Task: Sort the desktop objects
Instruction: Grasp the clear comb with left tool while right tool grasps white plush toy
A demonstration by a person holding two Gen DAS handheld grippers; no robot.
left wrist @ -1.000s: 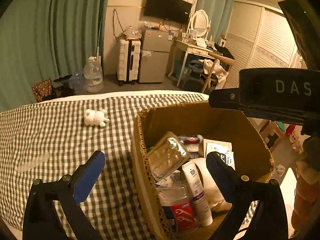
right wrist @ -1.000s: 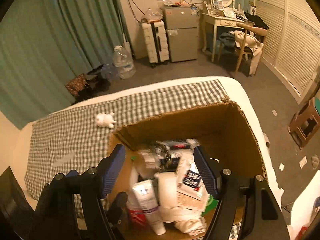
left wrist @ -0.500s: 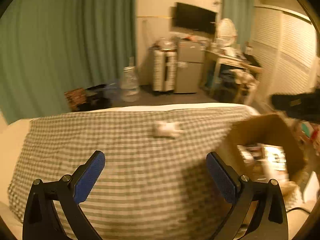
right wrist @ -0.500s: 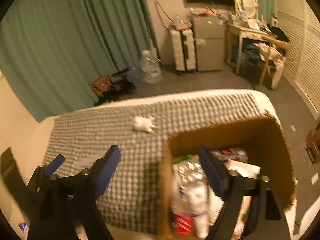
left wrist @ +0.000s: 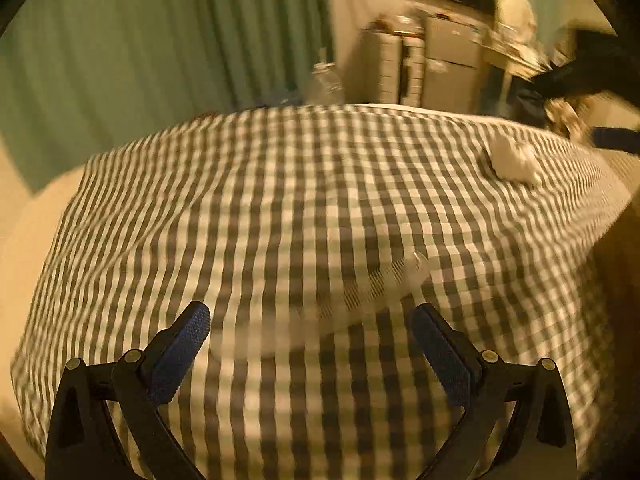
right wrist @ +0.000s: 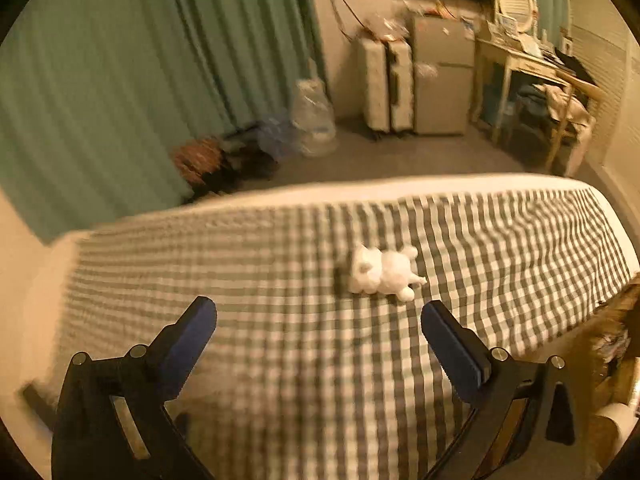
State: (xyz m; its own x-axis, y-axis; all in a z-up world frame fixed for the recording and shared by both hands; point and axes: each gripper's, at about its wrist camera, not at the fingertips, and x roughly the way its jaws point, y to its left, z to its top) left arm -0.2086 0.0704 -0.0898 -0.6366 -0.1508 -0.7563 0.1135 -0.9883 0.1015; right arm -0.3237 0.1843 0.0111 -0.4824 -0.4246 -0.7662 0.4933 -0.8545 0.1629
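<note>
Two items remained unsorted on the checked worktop (right wrist: 500, 240): a white plush toy (right wrist: 384, 270) at 12 o'clock of the right tool (right wrist: 319, 328), its empty jaws opening wide. A clear comb (left wrist: 360, 292) lay at 12 o'clock of the left tool (left wrist: 310, 338), which stood wide and empty.

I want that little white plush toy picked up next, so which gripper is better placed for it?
Probably right. The plush toy lies just ahead of the right gripper, whose empty jaws are opening. The left gripper faces bare cloth.

Dim, warm yellowish light; both fisheye views motion-blurred, bending and darkening at the edges.
</note>
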